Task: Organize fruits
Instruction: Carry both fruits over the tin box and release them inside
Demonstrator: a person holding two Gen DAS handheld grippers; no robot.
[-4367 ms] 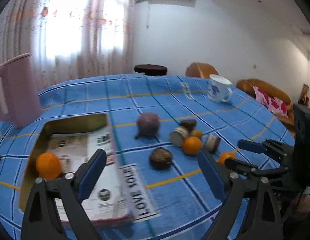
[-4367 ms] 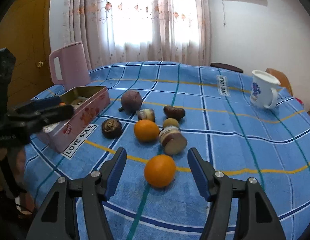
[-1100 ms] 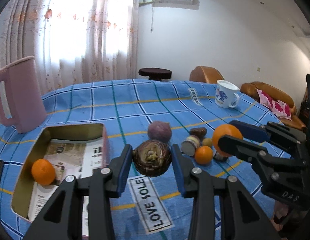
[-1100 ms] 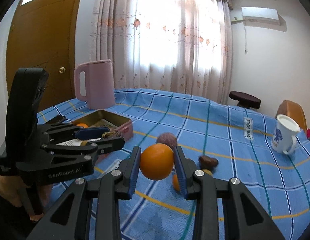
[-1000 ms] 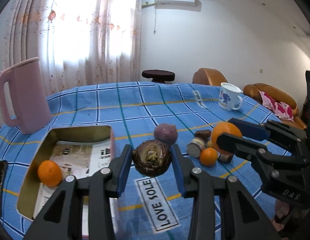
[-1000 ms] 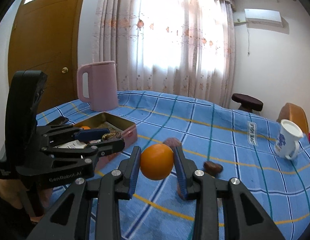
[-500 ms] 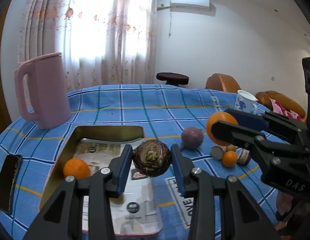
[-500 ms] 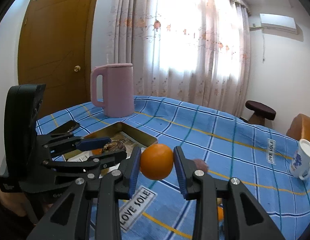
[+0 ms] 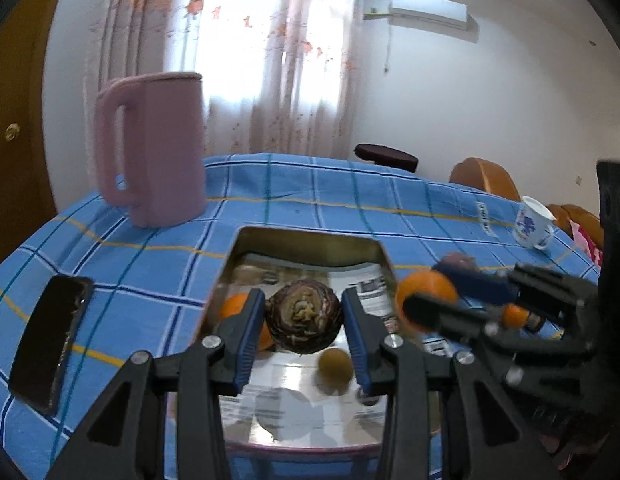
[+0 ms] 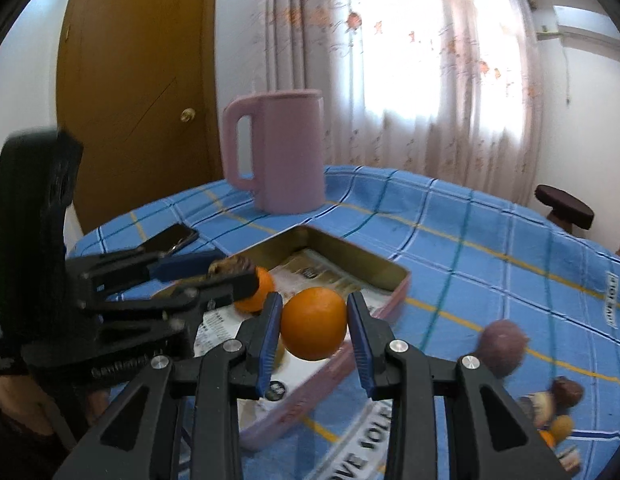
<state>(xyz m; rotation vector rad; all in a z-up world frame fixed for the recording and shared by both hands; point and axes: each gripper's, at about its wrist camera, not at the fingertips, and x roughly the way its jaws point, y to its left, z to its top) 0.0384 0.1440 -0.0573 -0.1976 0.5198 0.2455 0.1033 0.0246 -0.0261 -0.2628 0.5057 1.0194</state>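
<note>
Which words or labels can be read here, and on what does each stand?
"OVE 1OLE", start hidden: tablecloth label.
"GenRobot", blurred: left gripper.
Too small or blurred to read: paper print, far label.

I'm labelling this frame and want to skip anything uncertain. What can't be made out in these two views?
- Left wrist view: the orange in the tin is half hidden by the left gripper and its dark fruit.
- Left wrist view: the right gripper is motion-blurred.
- Right wrist view: the small fruits at the right edge are blurred.
- Right wrist view: print on the tin's paper lining is too small to read.
</note>
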